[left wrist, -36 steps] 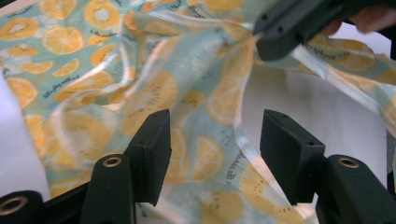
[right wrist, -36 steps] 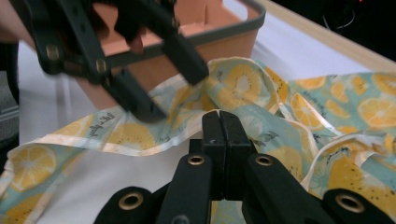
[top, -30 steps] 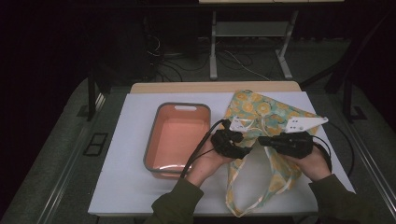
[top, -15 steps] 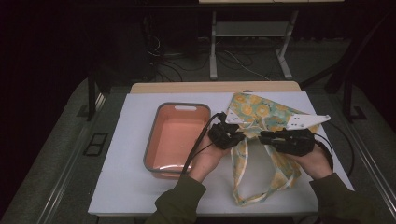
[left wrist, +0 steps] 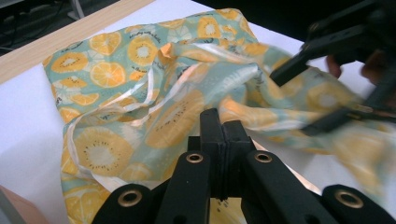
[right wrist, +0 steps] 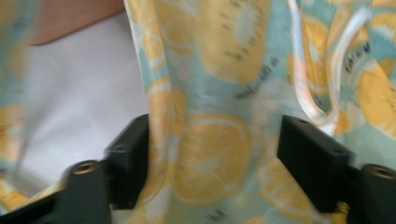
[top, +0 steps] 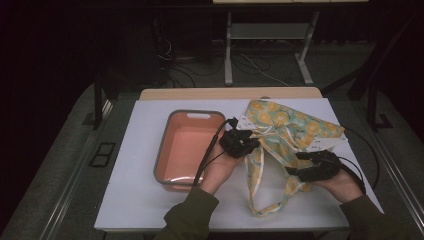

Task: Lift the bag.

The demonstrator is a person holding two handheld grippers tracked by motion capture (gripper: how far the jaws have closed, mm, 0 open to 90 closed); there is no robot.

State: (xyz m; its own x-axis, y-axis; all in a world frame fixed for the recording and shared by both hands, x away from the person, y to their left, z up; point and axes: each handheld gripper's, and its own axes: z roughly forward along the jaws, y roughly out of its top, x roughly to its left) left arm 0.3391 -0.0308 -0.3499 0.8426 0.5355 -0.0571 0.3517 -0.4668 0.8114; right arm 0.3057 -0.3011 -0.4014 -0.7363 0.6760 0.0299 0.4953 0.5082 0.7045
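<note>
Right hand-held gripper (top: 300, 162) has drawn back, open, over bag (top: 290, 125).

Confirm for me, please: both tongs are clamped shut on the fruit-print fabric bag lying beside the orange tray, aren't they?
Not quite. Only the left tongs are shut on the fruit-print fabric bag. The right gripper view shows the right tongs open, jaws wide apart around the cloth. The bag does lie beside the orange rectangular tray.

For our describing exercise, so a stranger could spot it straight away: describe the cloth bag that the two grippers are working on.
Start at the white table; a salmon-pink tub sits left of centre. To its right lies the bag, soft teal cloth printed with orange and lemon slices, its long handles trailing toward the person. The left gripper is shut on it, and nothing else there is patterned fabric.
</note>
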